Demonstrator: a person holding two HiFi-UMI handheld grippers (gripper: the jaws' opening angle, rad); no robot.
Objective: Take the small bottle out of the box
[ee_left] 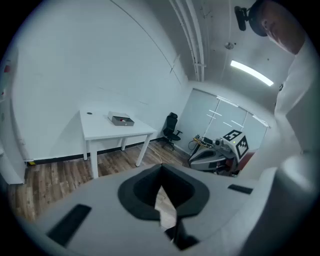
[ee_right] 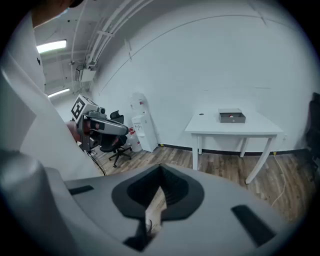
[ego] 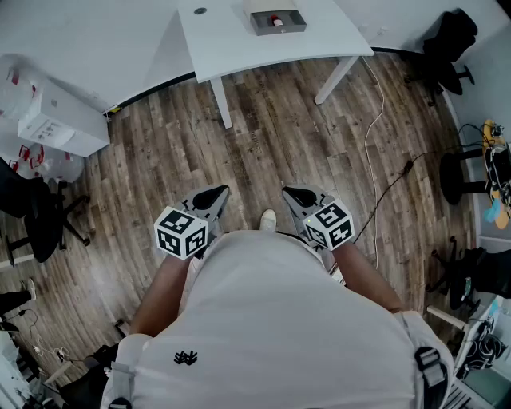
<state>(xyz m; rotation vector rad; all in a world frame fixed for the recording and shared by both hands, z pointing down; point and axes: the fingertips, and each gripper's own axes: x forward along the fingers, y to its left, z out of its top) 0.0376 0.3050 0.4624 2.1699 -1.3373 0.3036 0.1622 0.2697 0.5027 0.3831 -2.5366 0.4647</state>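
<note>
A grey open box [ego: 278,21] sits on the white table [ego: 231,40] far ahead of me, with a small red-topped bottle [ego: 276,21] inside it. The same box shows small in the left gripper view [ee_left: 121,120] and in the right gripper view [ee_right: 232,116]. My left gripper [ego: 217,192] and right gripper [ego: 291,192] are held close to the person's body, well short of the table. Both point forward, shut, with nothing in them. Each gripper's own view shows its jaws closed together, the left gripper [ee_left: 161,169] and the right gripper [ee_right: 160,172].
Wood floor lies between me and the table. A white cabinet [ego: 60,120] stands at the left with a black chair [ego: 40,216] near it. Another black chair [ego: 447,48] is at the back right. A white cable [ego: 371,144] runs across the floor on the right.
</note>
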